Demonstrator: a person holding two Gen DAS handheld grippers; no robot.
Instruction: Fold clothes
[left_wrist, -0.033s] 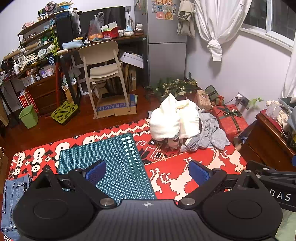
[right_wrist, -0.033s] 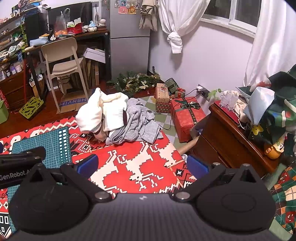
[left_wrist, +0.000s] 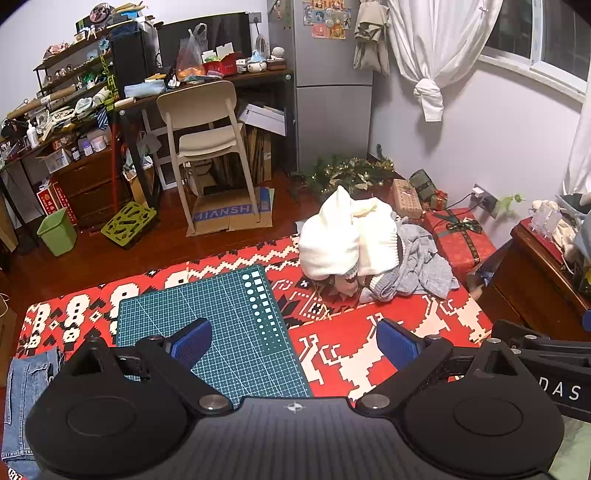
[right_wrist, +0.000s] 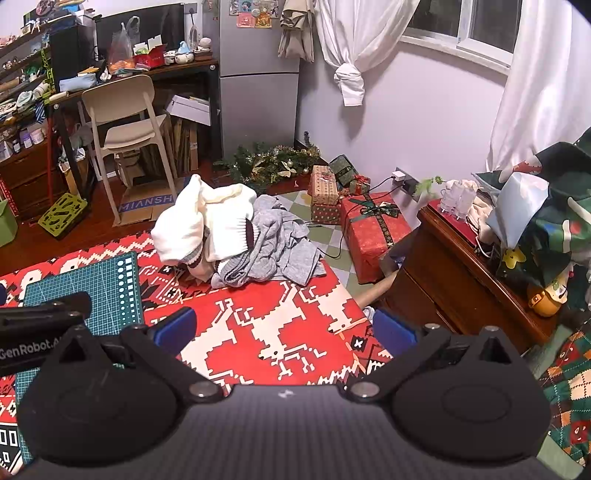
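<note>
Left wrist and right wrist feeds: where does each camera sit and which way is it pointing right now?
Left wrist: sits behind the left tongs, open above the green cutting mat, facing the clothes pile; the right tool's arm shows at its right edge.
Right wrist: sits behind the right tongs, open above the red rug, facing the same pile, with the wooden cabinet on its right; the left tool's arm shows at its left edge.
Shared: pile, rug, mat, chair, red gift box.

Left claw (left_wrist: 293, 341) wide apart, empty, above green cutting mat (left_wrist: 207, 317). Clothes pile (left_wrist: 362, 247) beyond mat's far right corner. Jeans (left_wrist: 22, 391) left of mat.
</note>
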